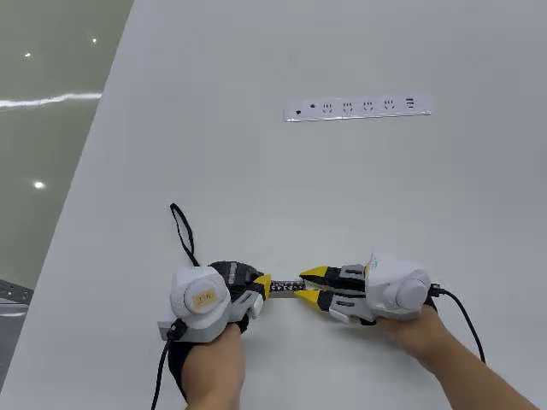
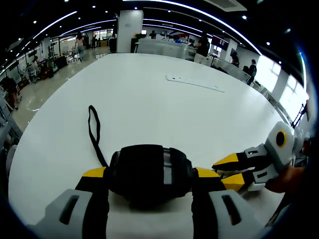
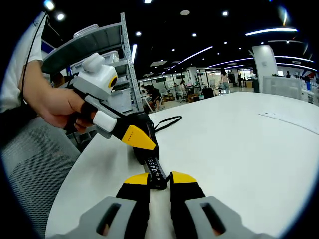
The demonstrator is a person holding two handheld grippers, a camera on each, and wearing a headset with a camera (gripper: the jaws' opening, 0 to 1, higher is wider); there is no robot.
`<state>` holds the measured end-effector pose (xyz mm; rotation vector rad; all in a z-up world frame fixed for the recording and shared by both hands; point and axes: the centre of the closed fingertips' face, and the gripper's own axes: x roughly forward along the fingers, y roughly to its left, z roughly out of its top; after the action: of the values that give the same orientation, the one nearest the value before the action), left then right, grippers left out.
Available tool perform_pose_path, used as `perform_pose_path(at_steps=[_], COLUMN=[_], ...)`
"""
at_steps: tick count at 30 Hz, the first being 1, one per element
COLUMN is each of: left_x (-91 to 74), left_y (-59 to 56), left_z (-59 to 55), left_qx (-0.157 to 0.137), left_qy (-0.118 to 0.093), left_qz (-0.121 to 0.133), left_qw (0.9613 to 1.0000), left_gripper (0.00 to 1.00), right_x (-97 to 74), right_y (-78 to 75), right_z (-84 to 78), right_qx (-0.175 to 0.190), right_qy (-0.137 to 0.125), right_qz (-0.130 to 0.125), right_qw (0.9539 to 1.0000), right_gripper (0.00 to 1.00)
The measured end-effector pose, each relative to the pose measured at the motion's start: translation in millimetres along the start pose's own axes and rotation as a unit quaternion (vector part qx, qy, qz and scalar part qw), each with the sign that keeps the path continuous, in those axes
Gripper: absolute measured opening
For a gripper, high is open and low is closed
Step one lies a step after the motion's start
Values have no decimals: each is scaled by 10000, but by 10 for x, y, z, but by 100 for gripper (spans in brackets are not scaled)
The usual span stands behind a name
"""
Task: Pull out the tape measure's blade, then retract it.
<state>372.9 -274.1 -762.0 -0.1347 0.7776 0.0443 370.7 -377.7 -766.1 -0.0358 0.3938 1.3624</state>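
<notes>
Holding tape measure case (image 2: 144, 167) in left gripper (image 2: 150, 175); pinching blade (image 3: 153, 168) just ahead with right gripper (image 3: 159, 180). Risk of slip and snap-back from shallow pinch.

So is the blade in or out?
Out, slightly: a short stretch of blade runs from the tape measure to the right hand-held gripper gripping it.

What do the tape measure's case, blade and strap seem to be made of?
The case looks like matte black plastic, perhaps rubber-coated, with a grey band; the look leaves it open. The blade is a thin, flat, dark strip with printed numerals, probably coated steel. The strap is a soft black cord or webbing, lying limp in a loop.
</notes>
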Motion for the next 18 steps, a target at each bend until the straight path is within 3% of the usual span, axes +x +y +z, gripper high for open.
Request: perform_pose_path(at_steps=[18], left_x=[-5], left_y=[-1], left_z=[0], left_qx=[-83], left_qy=[19], left_qz=[-29], left_qw=[10000], left_gripper=[65], right_x=[170], right_y=[42], right_z=[44], right_qx=[-37], right_qy=[23], right_qz=[52], right_qw=[10000], right_gripper=[13])
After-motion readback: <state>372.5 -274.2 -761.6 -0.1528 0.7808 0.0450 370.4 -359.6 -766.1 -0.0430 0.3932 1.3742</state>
